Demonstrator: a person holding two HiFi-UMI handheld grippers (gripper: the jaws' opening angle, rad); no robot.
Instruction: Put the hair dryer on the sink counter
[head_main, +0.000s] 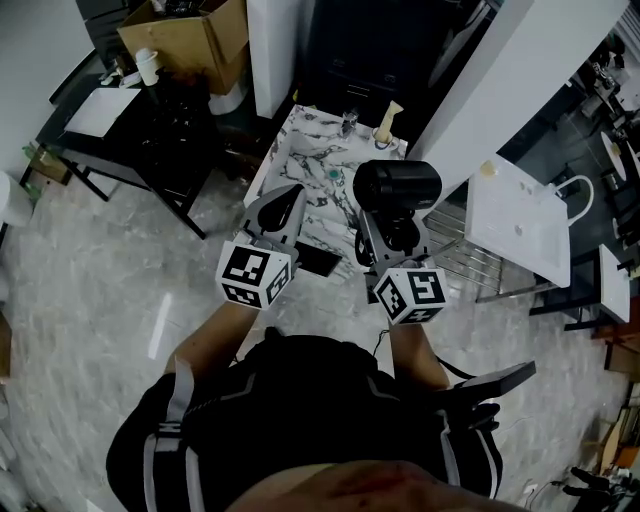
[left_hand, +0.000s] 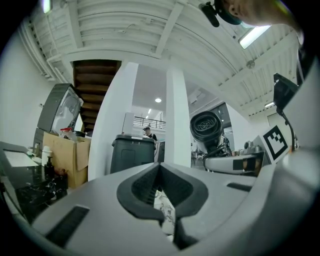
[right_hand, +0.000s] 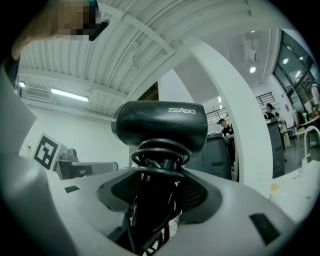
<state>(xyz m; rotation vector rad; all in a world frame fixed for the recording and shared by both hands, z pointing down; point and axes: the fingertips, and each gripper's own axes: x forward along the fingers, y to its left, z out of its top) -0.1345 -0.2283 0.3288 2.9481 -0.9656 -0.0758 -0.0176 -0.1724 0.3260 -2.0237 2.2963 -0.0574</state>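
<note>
1. The right tongs (head_main: 396, 236) are gripping the black hair dryer (head_main: 397, 187) by its handle. They are carrying it upright, barrel on top, in the air over the near right part of the marble-patterned counter (head_main: 310, 150).
2. The left tongs (head_main: 281, 207) are hanging just beside them, closed to a narrow point with nothing between.
3. By my reading, the pick-up is done. What is left is lowering the dryer onto a bare patch of the counter and letting go; it is not resting on anything yet.
4. Only the head view is giving the layout. A small bottle (head_main: 388, 117) is standing at the counter's far end, a dark flat thing (head_main: 318, 262) is lying near its front edge, and a white basin (head_main: 520, 215) is sitting off to the right.
5. The right gripper view is showing what the head view is hiding. The cord (right_hand: 159, 152) is wound in loops round the handle just under the barrel, with the jaws pressing on either side.
6. The left gripper view is catching the dryer's round grille end-on, plus a sliver of marble below its own closed jaws.
</note>
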